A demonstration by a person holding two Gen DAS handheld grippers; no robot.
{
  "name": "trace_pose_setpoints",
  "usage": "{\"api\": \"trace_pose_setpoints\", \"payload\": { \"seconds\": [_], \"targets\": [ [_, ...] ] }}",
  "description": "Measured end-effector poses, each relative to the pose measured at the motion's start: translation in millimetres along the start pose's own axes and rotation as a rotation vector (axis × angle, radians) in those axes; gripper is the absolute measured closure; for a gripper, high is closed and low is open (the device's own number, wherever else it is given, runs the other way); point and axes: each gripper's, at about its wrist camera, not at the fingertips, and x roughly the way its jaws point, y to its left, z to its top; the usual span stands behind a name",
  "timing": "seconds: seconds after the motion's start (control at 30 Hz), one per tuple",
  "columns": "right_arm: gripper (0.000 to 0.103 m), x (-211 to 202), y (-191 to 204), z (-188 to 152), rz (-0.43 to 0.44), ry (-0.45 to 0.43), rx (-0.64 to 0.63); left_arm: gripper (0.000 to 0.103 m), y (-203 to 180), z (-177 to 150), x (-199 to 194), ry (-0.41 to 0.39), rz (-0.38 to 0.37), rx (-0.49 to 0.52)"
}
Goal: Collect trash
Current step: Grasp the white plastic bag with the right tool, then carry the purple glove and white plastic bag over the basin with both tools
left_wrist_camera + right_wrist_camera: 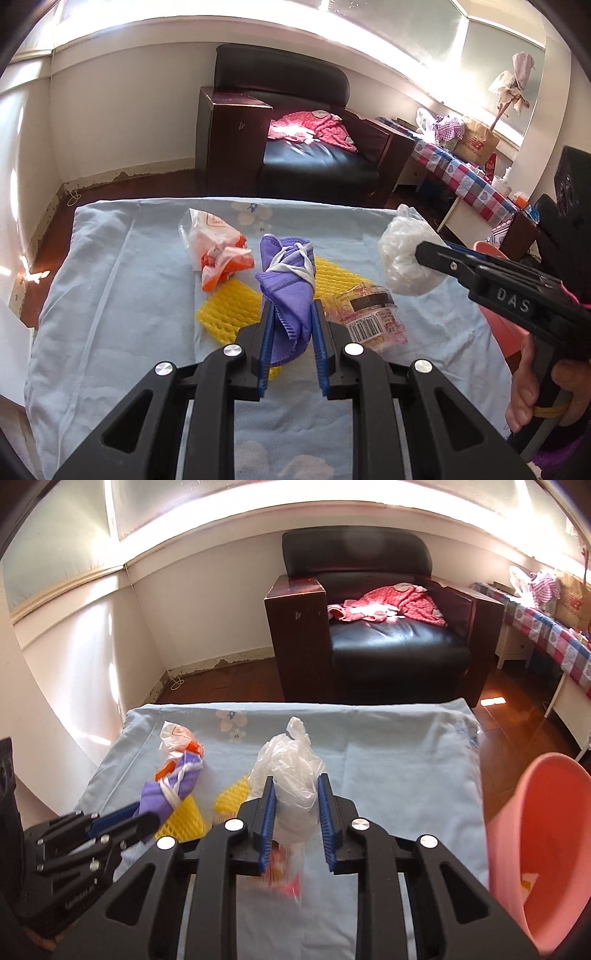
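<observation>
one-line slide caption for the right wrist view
Right hand-held gripper clamps a crumpled clear plastic bag above the pale blue cloth, pink plastic bin alongside.

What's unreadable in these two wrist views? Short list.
- Pink bin: right wrist view, cut off by the frame edge; only a scrap inside shows.
- Wrapper under the right gripper: motion-blurred, print unreadable.
- Yellow foam net: left wrist view, partly covered by the purple mask in the left gripper.
- Orange bag: print too small.

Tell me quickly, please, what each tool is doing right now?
Left tool: closed on the purple face mask.
Right tool: closed on the crumpled clear plastic bag.
</observation>
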Motion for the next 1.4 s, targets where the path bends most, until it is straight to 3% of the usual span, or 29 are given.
{"api": "trace_pose_setpoints", "payload": {
  "seconds": [0.5,1.4],
  "targets": [
    [0.081,-65.3,-26.2,-53.8,-0.064,-0.022,0.062,0.084,-63.3,-3.0,-27.5,-0.048,-0.031,0.083],
    [0.081,-135.1,-134.3,-83.9,-0.277,-0.119,0.271,0.084,-207.4,6.4,-20.1,-0.082,-0.185,0.293]
  ]
}}
